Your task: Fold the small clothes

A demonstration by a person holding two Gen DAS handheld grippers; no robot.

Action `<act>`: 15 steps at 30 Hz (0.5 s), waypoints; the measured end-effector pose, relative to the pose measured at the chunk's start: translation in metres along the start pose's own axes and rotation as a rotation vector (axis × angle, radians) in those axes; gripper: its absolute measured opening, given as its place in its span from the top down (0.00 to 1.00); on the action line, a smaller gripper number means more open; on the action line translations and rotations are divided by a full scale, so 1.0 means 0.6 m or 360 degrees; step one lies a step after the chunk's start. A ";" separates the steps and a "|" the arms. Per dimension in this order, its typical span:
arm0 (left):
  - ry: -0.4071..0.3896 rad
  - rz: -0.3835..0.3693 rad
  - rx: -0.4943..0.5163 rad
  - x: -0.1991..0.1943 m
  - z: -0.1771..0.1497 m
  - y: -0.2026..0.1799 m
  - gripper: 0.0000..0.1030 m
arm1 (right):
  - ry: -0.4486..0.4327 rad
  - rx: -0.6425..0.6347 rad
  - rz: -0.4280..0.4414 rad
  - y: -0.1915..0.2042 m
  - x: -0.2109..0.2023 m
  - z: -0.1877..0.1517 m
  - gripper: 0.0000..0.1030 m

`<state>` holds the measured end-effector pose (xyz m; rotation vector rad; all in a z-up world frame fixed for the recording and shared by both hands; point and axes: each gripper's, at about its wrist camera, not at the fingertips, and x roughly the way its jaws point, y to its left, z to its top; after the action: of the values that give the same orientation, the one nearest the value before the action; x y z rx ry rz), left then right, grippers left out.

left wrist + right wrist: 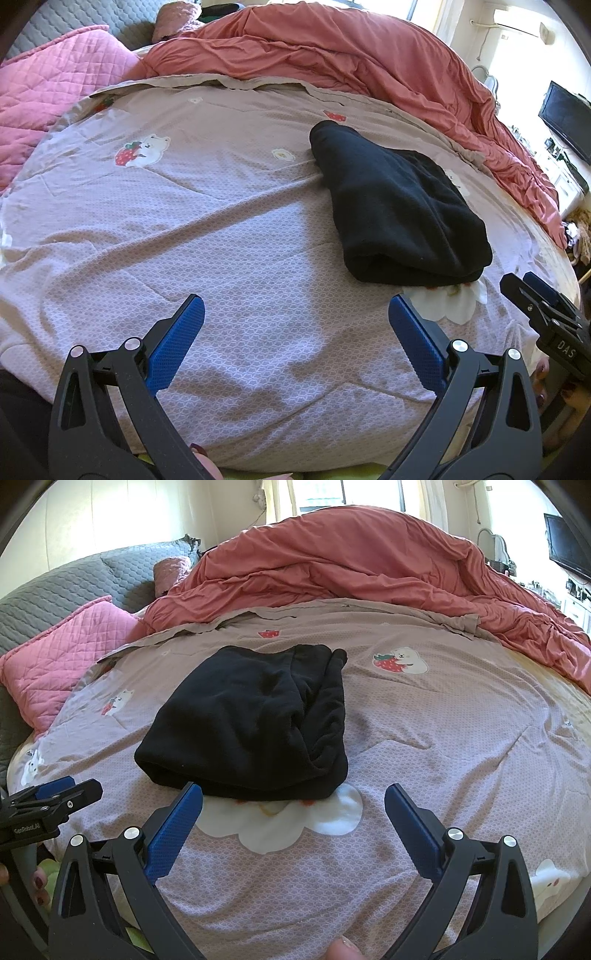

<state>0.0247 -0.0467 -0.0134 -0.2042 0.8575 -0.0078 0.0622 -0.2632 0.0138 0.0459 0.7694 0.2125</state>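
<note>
Left tongs (295, 306): blue-padded fingers spread wide apart, nothing between them, held over bare patterned bedspread near the bed's front edge.
Right tongs (293, 794): fingers likewise wide apart and empty; the tip of the left-hand finger (184, 805) sits just at the near edge of the black garment, whether touching it I cannot tell.
Each seen from the other: from the left wrist view the right tongs show at the far right edge; from the right wrist view the left tongs show at the lower left edge, seen side-on.
Black garment (251, 723): folded into a thick, compact bundle, lying flat on the bedspread, its rounded folded edge toward the cameras; it is right ahead of the right tongs and ahead and to the right of the left tongs (399, 210).
Bedspread (221, 229): mauve with small lattice print, strawberry-and-bear motifs; a large white printed shape peeks out from under the garment's near edge.
Duvet (351, 561): salmon-red, heaped and rumpled along the far side of the bed.
Pillow (62, 657): pink, quilted, at the left.
Television (565, 122): dark screen on the wall at the right.
</note>
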 end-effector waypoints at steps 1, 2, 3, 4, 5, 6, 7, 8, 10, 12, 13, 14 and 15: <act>-0.0004 -0.0001 -0.0001 -0.001 0.000 0.001 0.09 | 0.0001 -0.0001 -0.0001 0.000 0.000 0.000 0.05; -0.0006 -0.0003 -0.0002 -0.002 0.001 0.001 0.09 | 0.0003 0.0001 -0.0002 0.000 0.001 0.000 0.05; -0.0008 -0.0003 -0.0003 -0.002 0.001 0.002 0.09 | 0.0002 0.0002 0.0000 0.000 -0.001 -0.001 0.05; -0.0008 -0.0001 -0.0003 -0.002 0.000 0.001 0.09 | 0.0001 0.0000 0.0001 0.000 -0.001 0.000 0.05; -0.0006 -0.0002 -0.0002 -0.002 0.000 0.001 0.09 | 0.0000 -0.0002 0.0000 0.000 0.000 -0.001 0.05; -0.0005 -0.0002 -0.0002 -0.002 0.000 0.001 0.09 | 0.0001 -0.0003 -0.0001 0.000 0.000 -0.001 0.05; -0.0005 -0.0002 -0.0004 -0.003 0.001 0.002 0.09 | 0.0000 -0.0002 -0.0001 0.000 -0.001 -0.001 0.05; -0.0007 -0.0001 -0.0003 -0.003 0.001 0.002 0.09 | 0.0000 -0.0003 0.0002 0.001 -0.001 -0.001 0.05; -0.0005 -0.0002 -0.0002 -0.002 0.001 0.002 0.09 | 0.0000 -0.0004 -0.0002 0.002 -0.001 -0.002 0.05; -0.0004 0.0001 -0.0004 -0.003 0.001 0.003 0.09 | 0.0002 -0.0003 0.0000 0.003 -0.002 -0.002 0.05; -0.0003 0.0001 -0.0006 -0.004 0.001 0.004 0.09 | 0.0001 -0.0003 -0.0003 0.003 -0.002 -0.002 0.05; -0.0003 0.0002 -0.0006 -0.004 0.002 0.005 0.09 | -0.0001 -0.0003 -0.0003 0.003 -0.002 -0.002 0.05; -0.0003 0.0002 -0.0007 -0.005 0.002 0.006 0.09 | 0.0000 -0.0004 0.0000 0.003 -0.002 -0.002 0.05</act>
<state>0.0234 -0.0427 -0.0109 -0.2080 0.8560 -0.0046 0.0605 -0.2619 0.0139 0.0433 0.7691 0.2133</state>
